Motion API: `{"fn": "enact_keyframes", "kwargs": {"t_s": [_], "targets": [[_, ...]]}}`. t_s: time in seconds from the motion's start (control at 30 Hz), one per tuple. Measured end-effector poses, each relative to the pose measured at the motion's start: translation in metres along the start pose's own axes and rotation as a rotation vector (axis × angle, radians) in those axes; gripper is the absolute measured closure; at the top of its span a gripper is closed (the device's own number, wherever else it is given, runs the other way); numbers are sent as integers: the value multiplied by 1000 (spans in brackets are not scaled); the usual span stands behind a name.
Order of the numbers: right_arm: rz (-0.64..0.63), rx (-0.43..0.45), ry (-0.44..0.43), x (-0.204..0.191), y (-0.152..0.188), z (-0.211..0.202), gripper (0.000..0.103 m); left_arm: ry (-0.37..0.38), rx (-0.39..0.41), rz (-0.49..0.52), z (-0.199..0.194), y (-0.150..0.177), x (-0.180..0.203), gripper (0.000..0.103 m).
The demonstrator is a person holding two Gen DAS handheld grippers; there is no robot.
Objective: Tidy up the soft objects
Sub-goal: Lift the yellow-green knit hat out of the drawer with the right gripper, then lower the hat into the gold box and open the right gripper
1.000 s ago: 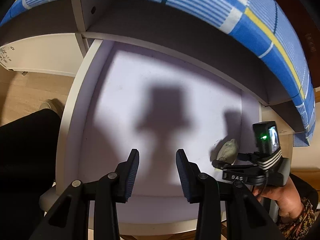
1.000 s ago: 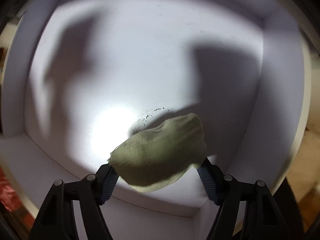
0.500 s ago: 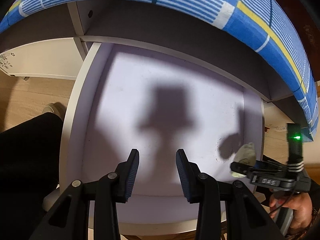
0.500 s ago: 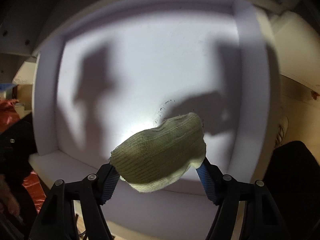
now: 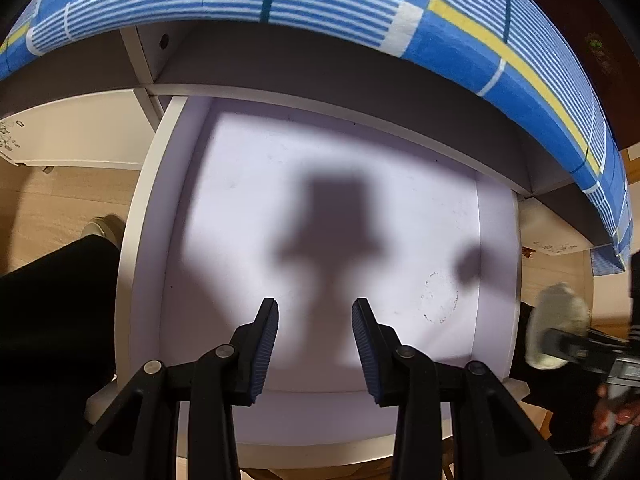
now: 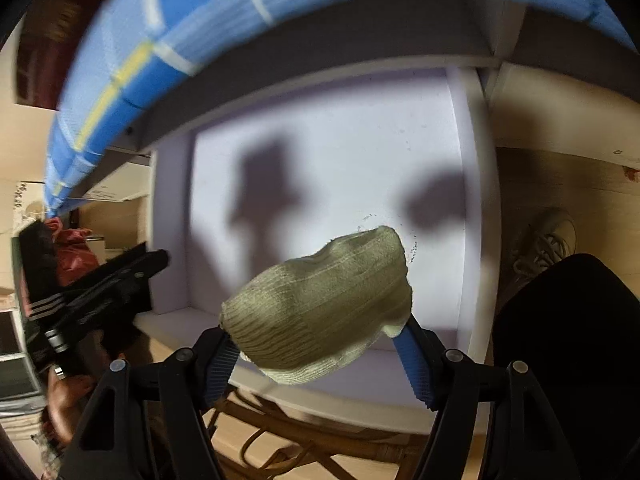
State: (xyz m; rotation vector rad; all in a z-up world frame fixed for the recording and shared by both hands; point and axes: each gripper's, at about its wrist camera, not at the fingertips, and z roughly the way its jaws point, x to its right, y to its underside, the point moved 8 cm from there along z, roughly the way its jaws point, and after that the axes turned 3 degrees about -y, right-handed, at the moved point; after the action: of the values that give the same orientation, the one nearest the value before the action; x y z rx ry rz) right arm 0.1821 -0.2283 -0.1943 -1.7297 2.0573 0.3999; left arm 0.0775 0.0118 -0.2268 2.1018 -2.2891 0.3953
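Since 1 second ago, the right gripper [image 6: 320,344] has drawn back from inside the white drawer [image 5: 494,280] to its near right edge, carrying the sock [image 6: 324,304]. Smooth white drawer walls sit under a blue striped cloth [image 5: 360,4]; wood floor [image 5: 52,200] lies left. The ribbed, olive-green knit sock bulges between both blue pads, clamped. The left gripper [image 5: 315,344] hovers over the drawer, fingers moderately apart, holding nothing.
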Motion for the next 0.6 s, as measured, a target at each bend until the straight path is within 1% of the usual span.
{"fn": "enact_keyframes", "kwargs": {"t_s": [0.1,0.13,0.2,0.33,0.4,0.43,0.57,0.6], "targets": [[-25,46,-31,-9,-2,-32,31,-20,0,2,0,0,-2,65],[-34,60,-41,-15,-3,-38,31,-20,-2,-1,1,0,-2,65],[-59,91,-58,-28,-9,-61,31,-16,-12,-7,3,1,-2,65],[-125,154,-93,-62,-34,-103,31,-1,-13,-30,2,-1,-6,65],[-161,188,-117,-83,-53,-128,31,6,-10,-39,1,-2,-7,65],[-182,205,-110,-92,-66,-135,31,10,-10,-44,0,-2,-7,65],[-272,261,-42,-127,-120,-157,31,28,-19,-60,2,-1,-12,65],[-293,273,-27,-139,-138,-162,31,29,-22,-62,2,0,-12,65]]}}
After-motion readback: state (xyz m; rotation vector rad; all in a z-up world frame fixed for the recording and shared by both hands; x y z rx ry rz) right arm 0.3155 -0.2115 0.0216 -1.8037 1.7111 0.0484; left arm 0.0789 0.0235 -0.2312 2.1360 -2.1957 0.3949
